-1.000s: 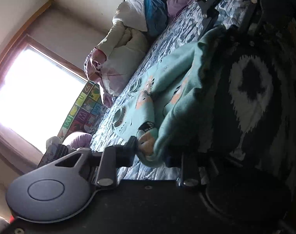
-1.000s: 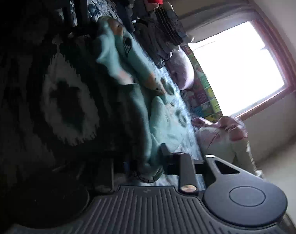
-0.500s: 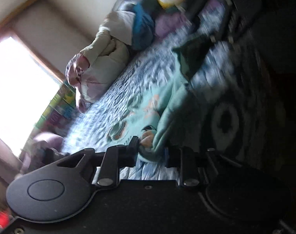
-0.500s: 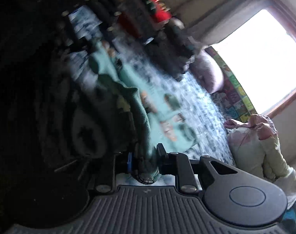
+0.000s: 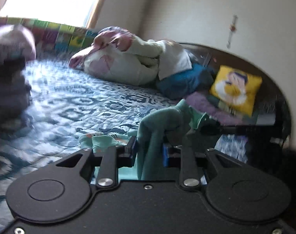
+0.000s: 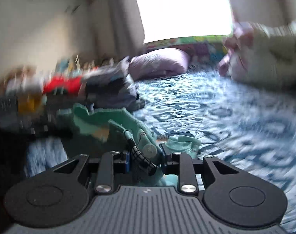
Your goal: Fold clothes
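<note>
A: While both tools hang over the blue patterned quilted bed [image 5: 73, 105], the left tool [image 5: 149, 152] is closing on the mint-green printed soft garment [image 5: 159, 120]; the right tool [image 6: 145, 157] pinches its dark-trimmed edge [image 6: 142, 158], jaws easing apart.

B: Slack there could drop that corner. Room?

A: Open quilt mid-frame; cream bundled duvet [image 5: 128, 64] upper centre, folded dark stack [image 6: 110, 89] centre-left crowd the sides.

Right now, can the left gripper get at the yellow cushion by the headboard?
Probably not as it is: the left gripper, jaws closing, has the teal garment between its fingers, and that cloth bunches up ahead of it, towards the yellow cushion. It would likely have to let go first.
</note>
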